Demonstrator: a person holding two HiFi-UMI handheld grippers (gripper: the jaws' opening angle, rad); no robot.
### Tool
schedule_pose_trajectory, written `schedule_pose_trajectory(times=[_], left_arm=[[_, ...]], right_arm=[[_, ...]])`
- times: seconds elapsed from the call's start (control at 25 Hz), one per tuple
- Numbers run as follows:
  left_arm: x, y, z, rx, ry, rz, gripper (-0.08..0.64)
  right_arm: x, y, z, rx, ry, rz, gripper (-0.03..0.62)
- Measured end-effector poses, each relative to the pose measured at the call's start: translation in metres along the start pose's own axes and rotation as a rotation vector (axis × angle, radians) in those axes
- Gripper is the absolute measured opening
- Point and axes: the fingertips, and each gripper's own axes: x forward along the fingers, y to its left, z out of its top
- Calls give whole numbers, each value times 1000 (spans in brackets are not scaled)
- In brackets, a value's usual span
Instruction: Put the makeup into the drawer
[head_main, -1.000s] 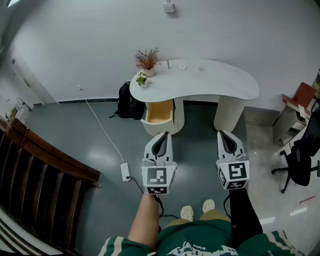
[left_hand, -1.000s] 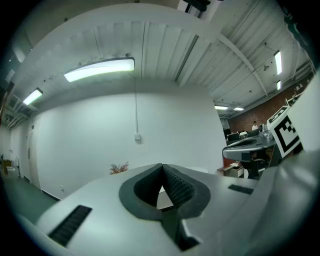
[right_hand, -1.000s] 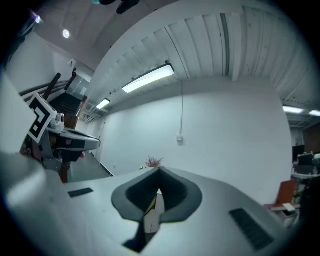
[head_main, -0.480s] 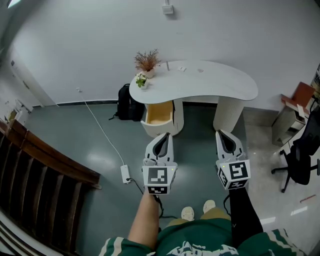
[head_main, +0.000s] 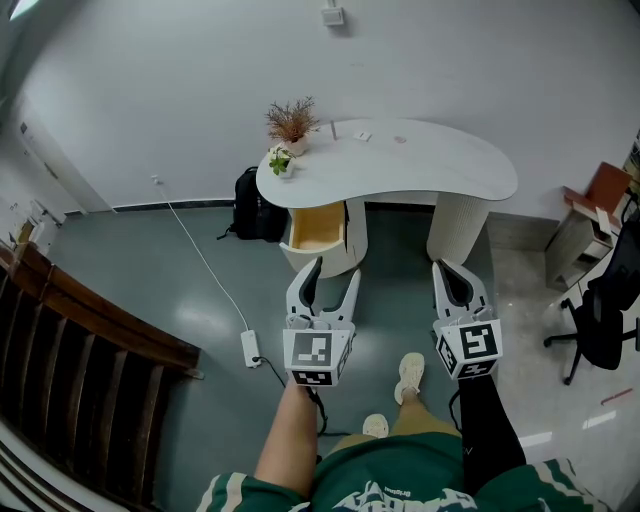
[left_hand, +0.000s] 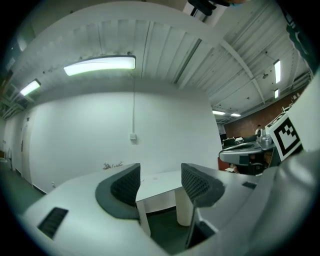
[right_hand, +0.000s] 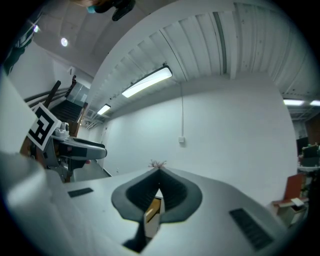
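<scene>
A white curved table (head_main: 440, 172) stands by the far wall. Under its left end a drawer (head_main: 318, 226) with a pale wood inside hangs open. Two small items (head_main: 364, 135) lie on the tabletop, too small to make out. My left gripper (head_main: 336, 268) is held level, short of the drawer; its jaws have just been opening and nothing is between them. In the left gripper view the table (left_hand: 159, 182) shows between the parted pads (left_hand: 127, 186). My right gripper (head_main: 447, 266) is shut and empty, its tips (right_hand: 159, 172) meeting; the drawer (right_hand: 153, 210) shows below them.
A dried plant in a pot (head_main: 291, 124) and a small green plant (head_main: 284, 159) stand on the table's left end. A black backpack (head_main: 255, 206) leans beside it. A power strip (head_main: 250, 346) with its cable lies on the floor. An office chair (head_main: 603, 322) is at the right, a wooden railing (head_main: 90, 330) at the left.
The left gripper's jaws have parted from shut to open. The person's right foot has stepped forward. The right gripper has stayed put.
</scene>
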Motion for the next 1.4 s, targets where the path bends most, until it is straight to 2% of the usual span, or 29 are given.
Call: schedule_pose_trajectory(times=[0.16, 0.44, 0.72, 1.0, 1.4], left_arm=[[26, 6, -2, 8, 2, 12, 291], [95, 24, -7, -4, -4, 42, 293], [188, 51, -16, -5, 0, 73, 291], [266, 69, -28, -27, 7, 102, 291], [335, 93, -34, -20, 25, 115, 290]], right_arm=[[23, -14, -3, 5, -2, 9, 5], [83, -52, -11, -1, -14, 36, 5], [173, -102, -15, -6, -21, 65, 5], [243, -140, -25, -13, -28, 123, 5], [314, -175, -29, 24, -46, 148, 5]])
